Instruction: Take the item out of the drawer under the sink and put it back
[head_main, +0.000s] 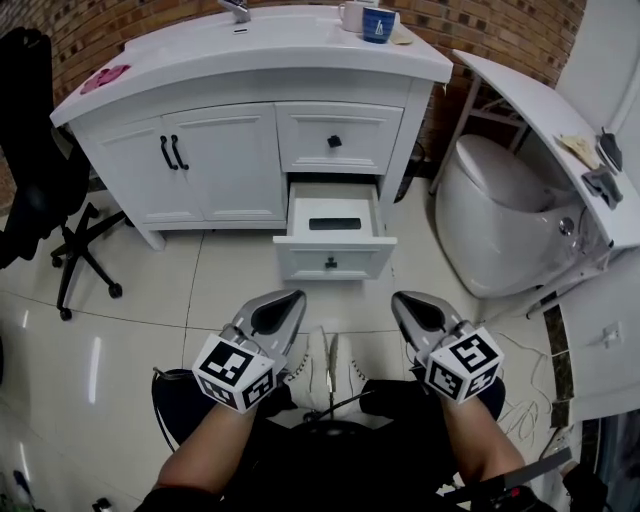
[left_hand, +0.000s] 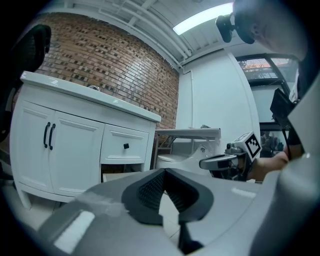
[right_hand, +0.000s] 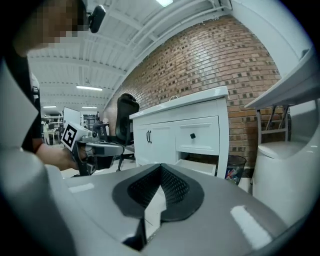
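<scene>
The white vanity's lower drawer (head_main: 291, 216) stands pulled open under the sink. A flat black item (head_main: 335, 223) lies inside it. Both grippers hover over the floor tiles in front of the drawer, well short of it. My left gripper (head_main: 297, 296) is shut with nothing between its jaws, and its own view shows the tips (left_hand: 164, 171) meeting. My right gripper (head_main: 398, 297) is likewise shut and empty, jaws (right_hand: 161, 165) together. The open drawer (right_hand: 202, 168) shows beyond the right jaws. Each gripper view also catches the other gripper off to the side.
The upper drawer (head_main: 335, 140) and cabinet doors (head_main: 170, 160) are closed. A blue cup (head_main: 378, 24) and white mug (head_main: 352, 15) stand on the counter. A toilet (head_main: 500, 225) stands to the right and a black office chair (head_main: 40, 190) to the left. A waste bin (right_hand: 235, 170) stands beside the vanity.
</scene>
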